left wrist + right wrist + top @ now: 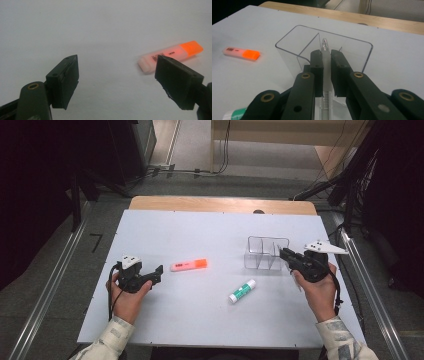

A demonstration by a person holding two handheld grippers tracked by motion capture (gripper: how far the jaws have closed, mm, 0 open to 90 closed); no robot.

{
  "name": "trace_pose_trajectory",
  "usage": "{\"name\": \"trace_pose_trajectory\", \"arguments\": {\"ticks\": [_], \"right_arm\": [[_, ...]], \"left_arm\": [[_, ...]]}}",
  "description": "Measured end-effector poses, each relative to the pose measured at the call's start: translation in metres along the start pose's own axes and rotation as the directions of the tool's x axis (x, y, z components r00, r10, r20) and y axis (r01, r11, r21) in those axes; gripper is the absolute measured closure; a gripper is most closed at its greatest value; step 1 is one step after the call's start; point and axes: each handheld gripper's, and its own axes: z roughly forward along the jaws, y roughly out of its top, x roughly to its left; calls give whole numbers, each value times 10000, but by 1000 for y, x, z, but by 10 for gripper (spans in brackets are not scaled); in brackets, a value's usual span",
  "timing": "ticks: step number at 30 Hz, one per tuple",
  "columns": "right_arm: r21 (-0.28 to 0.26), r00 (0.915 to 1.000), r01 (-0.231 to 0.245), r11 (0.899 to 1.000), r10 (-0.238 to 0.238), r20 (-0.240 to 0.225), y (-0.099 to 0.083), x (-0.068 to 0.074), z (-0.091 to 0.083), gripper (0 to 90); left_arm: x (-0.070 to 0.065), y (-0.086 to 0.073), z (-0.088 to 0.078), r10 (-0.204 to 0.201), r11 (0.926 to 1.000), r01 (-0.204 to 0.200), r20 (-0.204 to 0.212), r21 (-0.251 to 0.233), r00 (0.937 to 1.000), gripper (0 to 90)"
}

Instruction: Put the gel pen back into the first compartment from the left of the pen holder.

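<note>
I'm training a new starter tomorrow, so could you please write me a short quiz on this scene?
1. True or false: the left gripper has its jaws closed on the highlighter.
2. What does the right gripper hold? A) the highlighter B) a clear pen C) a ruler
3. Which loose item lies nearest the person's edge of the table?
Key: 1 false, its jaws stand open; 2 B; 3 the glue stick.

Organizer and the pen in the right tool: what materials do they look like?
Organizer: clear rigid plastic, likely acrylic, glossy; the table shows through its walls and its edges catch light. Pen: transparent plastic barrel by the look, inner parts visible through it; its tip is too small to tell. It sits clamped in the right tool.
</note>
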Motion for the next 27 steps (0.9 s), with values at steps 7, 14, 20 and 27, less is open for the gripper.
{"name": "trace_pose_trajectory", "arguments": {"ticks": [7, 14, 20, 27], "right_arm": [[-82, 9998, 106, 9999, -107, -187, 14, 7, 10, 792], [-118, 9992, 237, 9996, -241, -327, 25, 13, 21, 792], [-94, 9987, 267, 9996, -271, -435, 37, 16, 32, 792], [-100, 9984, 300, 9995, -304, -475, 51, 20, 45, 792]], "left_arm": [[0, 0, 0, 14, 10000, -14, 10, 3, 10000, 204], [1, 0, 0, -6, 10000, 6, 21, 9, 10000, 204], [1, 0, 0, -32, 10000, 32, 30, -10, 10000, 204], [1, 0, -1, -43, 10000, 43, 42, -16, 10000, 204]]}}
